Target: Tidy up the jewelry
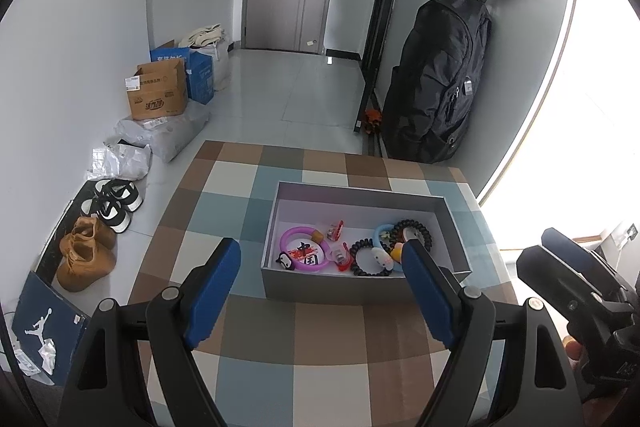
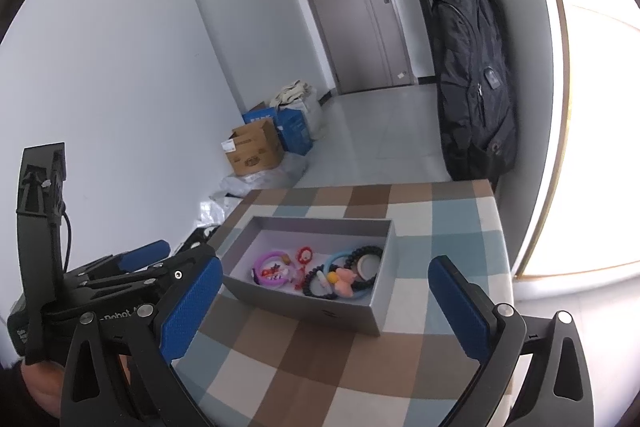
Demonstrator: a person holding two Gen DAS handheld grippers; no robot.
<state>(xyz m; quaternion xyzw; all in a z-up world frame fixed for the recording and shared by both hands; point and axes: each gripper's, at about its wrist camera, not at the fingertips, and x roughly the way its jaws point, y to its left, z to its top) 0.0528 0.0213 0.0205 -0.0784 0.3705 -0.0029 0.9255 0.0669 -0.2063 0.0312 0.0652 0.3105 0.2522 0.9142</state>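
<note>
Both the left hand-held gripper (image 1: 320,291) and the right hand-held gripper (image 2: 324,307) gape empty. In the grey box (image 1: 360,287) at twelve o'clock lie light, stiff bangles; the purple bangle (image 1: 305,250) likely lifts best by its rim.

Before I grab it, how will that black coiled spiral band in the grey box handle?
The black coiled spiral band looks stretchy, so it will probably flex between the pads. It overlaps the light blue ring, so lifting may drag that along. Looks light.
</note>
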